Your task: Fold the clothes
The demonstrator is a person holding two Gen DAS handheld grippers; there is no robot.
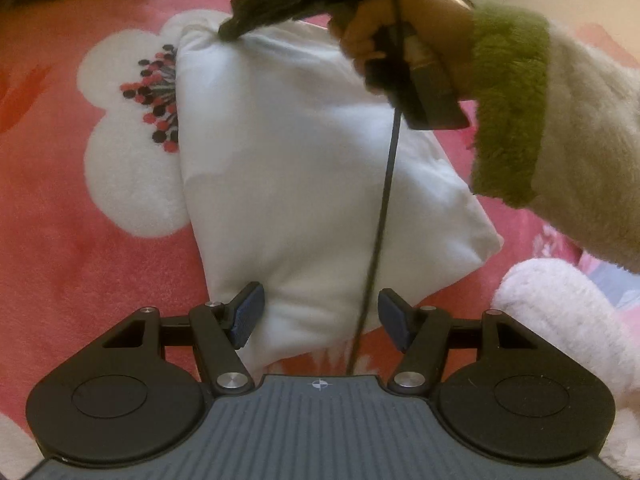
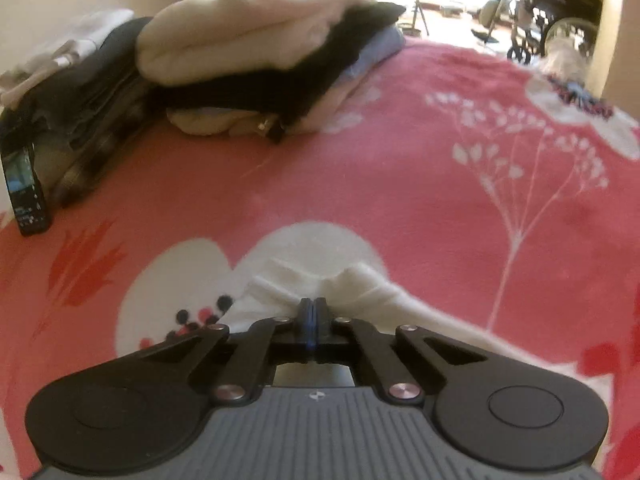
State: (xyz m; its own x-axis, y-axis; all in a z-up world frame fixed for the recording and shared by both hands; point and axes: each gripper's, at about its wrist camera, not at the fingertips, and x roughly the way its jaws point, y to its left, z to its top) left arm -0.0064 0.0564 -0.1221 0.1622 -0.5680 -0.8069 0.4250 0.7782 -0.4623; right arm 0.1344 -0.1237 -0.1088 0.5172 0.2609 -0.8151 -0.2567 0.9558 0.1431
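My right gripper (image 2: 314, 308) pinched the white cloth's (image 1: 304, 184) far corner, mid-frame on the pink blanket (image 1: 80, 264); my left gripper (image 1: 322, 316) gaped over its near edge. Folded piles (image 2: 256, 48) sat upper left.

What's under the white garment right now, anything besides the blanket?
The white garment lies on the pink flowered blanket, partly covering a white flower print. Nothing else shows at its edges; whatever is beneath its middle is hidden.

A folded white garment (image 1: 304, 168) lies on the pink blanket, far corner pinched up.
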